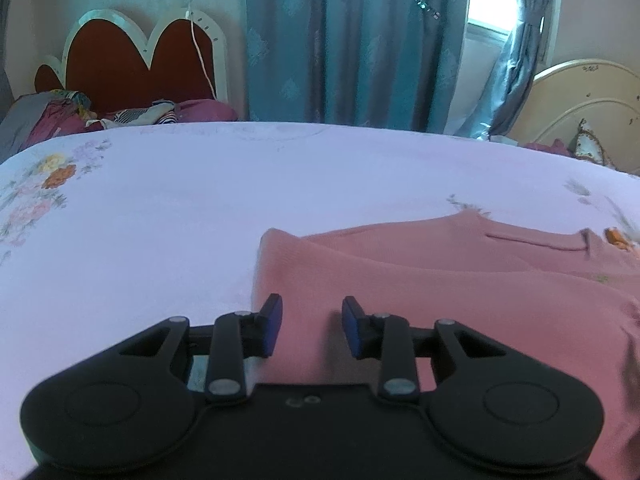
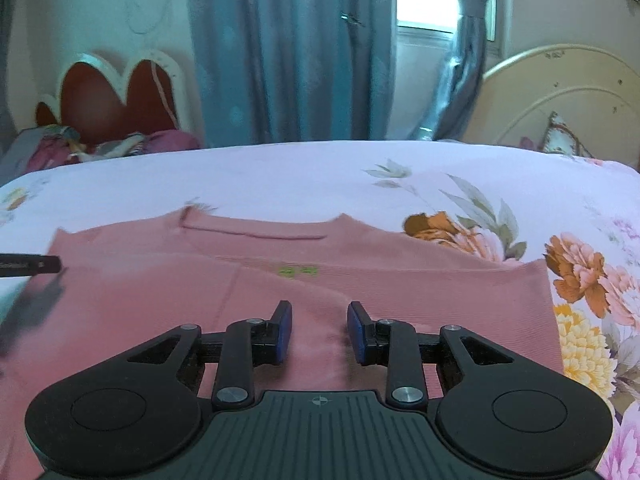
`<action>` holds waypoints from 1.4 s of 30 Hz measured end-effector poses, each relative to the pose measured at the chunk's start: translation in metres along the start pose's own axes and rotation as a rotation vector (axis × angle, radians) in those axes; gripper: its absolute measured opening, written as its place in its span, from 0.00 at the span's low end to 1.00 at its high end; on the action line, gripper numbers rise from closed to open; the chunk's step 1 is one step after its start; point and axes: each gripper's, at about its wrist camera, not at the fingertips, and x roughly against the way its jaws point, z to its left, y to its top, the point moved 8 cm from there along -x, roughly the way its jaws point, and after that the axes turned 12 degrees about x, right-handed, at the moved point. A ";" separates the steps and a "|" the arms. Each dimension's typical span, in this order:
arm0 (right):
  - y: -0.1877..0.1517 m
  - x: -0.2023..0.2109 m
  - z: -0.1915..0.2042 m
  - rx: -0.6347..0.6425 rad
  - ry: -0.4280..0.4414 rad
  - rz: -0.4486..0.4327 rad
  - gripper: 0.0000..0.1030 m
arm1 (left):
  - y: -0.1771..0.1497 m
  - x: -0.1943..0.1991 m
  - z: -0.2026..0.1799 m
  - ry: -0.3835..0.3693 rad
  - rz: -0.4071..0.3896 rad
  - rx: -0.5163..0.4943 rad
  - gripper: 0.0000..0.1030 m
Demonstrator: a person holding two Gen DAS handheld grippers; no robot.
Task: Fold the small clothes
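Observation:
A pink knit garment (image 1: 460, 280) lies partly folded on the floral bed sheet (image 1: 160, 220). My left gripper (image 1: 312, 324) is open and empty, low over the garment's left edge. In the right wrist view the garment (image 2: 360, 280) spreads across the middle, with a small green mark on it. My right gripper (image 2: 319, 330) is open and empty, just above the garment's near part. The tip of the left gripper (image 2: 36, 265) shows at the garment's left side.
The bed sheet (image 2: 280, 172) reaches a far edge before blue curtains (image 1: 352, 40). A red headboard (image 1: 132, 60) with piled clothes (image 1: 80, 116) stands at the back left. A cream headboard (image 2: 560, 96) stands at the back right.

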 end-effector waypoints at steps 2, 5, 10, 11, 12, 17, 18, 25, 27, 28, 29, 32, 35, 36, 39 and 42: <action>-0.003 0.005 0.007 0.004 0.014 0.002 0.30 | -0.005 0.011 -0.004 -0.016 -0.005 -0.005 0.31; -0.013 0.013 0.017 0.014 0.031 0.018 0.30 | -0.021 0.028 -0.012 -0.049 -0.001 -0.035 0.31; -0.042 0.017 0.024 0.037 0.029 0.070 0.29 | -0.058 0.043 -0.017 -0.064 0.035 -0.088 0.35; -0.049 0.015 0.022 0.040 0.022 0.090 0.29 | -0.067 0.042 -0.015 -0.056 0.056 -0.095 0.36; -0.053 0.015 0.019 0.034 0.020 0.084 0.29 | -0.073 0.041 -0.013 -0.049 0.059 -0.098 0.37; -0.057 0.021 0.015 0.004 0.022 0.089 0.29 | -0.074 0.043 -0.012 -0.031 0.052 -0.090 0.36; -0.057 0.021 0.016 0.024 0.021 0.089 0.29 | -0.073 0.043 -0.013 -0.026 0.056 -0.089 0.36; -0.049 0.052 0.010 -0.020 0.084 0.044 0.30 | -0.072 0.052 -0.019 0.005 0.074 -0.066 0.37; -0.051 0.062 0.005 -0.029 0.097 0.039 0.30 | -0.076 0.059 -0.023 0.007 0.072 -0.059 0.40; -0.052 0.066 0.002 -0.033 0.105 0.036 0.30 | -0.079 0.062 -0.024 0.007 0.071 -0.059 0.42; -0.054 0.070 -0.001 -0.038 0.114 0.033 0.30 | -0.081 0.067 -0.028 0.008 0.069 -0.064 0.45; -0.059 0.081 -0.007 -0.047 0.134 0.028 0.37 | -0.088 0.077 -0.037 0.012 0.061 -0.075 0.51; -0.065 0.090 -0.011 -0.050 0.147 0.018 0.54 | -0.095 0.089 -0.045 0.010 0.059 -0.067 0.56; -0.067 0.093 -0.011 -0.046 0.151 0.016 0.54 | -0.097 0.092 -0.047 0.010 0.059 -0.065 0.57; -0.074 0.100 -0.010 -0.040 0.168 0.026 0.54 | -0.102 0.103 -0.051 0.008 0.060 -0.064 0.59; -0.082 0.108 -0.007 -0.045 0.190 0.036 0.54 | -0.108 0.115 -0.051 0.012 0.065 -0.064 0.59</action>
